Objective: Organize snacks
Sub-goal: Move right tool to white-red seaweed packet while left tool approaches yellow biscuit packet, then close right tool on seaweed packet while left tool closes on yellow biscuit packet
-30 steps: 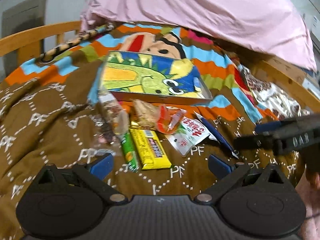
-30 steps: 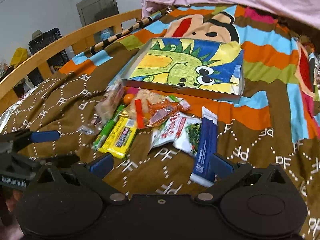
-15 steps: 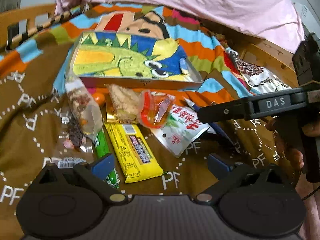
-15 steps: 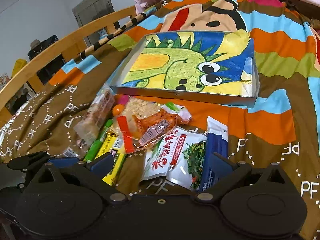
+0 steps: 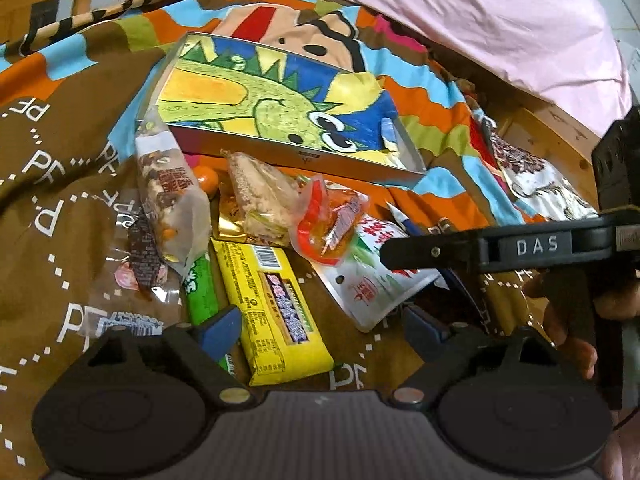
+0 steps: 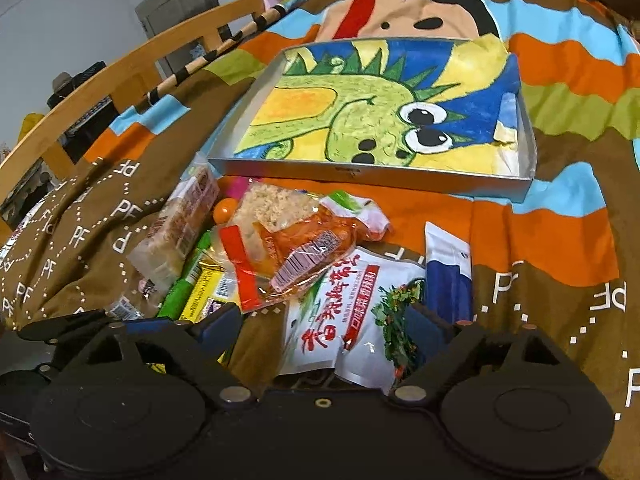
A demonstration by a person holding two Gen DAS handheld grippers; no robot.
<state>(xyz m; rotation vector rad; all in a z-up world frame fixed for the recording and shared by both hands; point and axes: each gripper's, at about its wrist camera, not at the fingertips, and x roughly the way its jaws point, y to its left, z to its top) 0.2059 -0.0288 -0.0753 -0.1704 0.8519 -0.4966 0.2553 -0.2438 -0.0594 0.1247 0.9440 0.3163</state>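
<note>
Bed with brown "PF" print and striped cartoon blanket [image 6: 560, 248], wooden bed rail [image 6: 120, 80] at left, pink quilt [image 5: 440, 12] at back. Shallow silver tray [image 6: 372, 178] with green dinosaur picture inside, lying flat beyond snack pile, nothing in it yet. Snacks heaped on blanket just in front of tray's near wall: yellow bar [image 5: 276, 308], green stick pack [image 5: 200, 292] beside it, nut bar in clear wrap [image 5: 168, 200], sandwich pack [image 5: 260, 196], orange-red pouch [image 6: 296, 256] lying on white seaweed packet [image 6: 352, 320], blue-white sachet [image 6: 448, 272] to right. Left gripper [image 5: 320, 326] low over yellow bar, jaws apart, straddling bar, nothing held. Right gripper [image 6: 324, 330] low over white seaweed packet, jaws apart around its near edge, not clamped yet. Right hand [image 5: 568, 312] seen on handle from left camera, tool reaching in level from right side across pile. Risks, as judgement: both tools converging on same small pile, likely collision or blocked reach; seaweed packet overlapped by orange-red pouch, so lifting may drag or flip pouch; slick foil plus soft bedding means pinch may slip or catch blanket fabric; yellow bar touching green stick, wide grab may take both.
</note>
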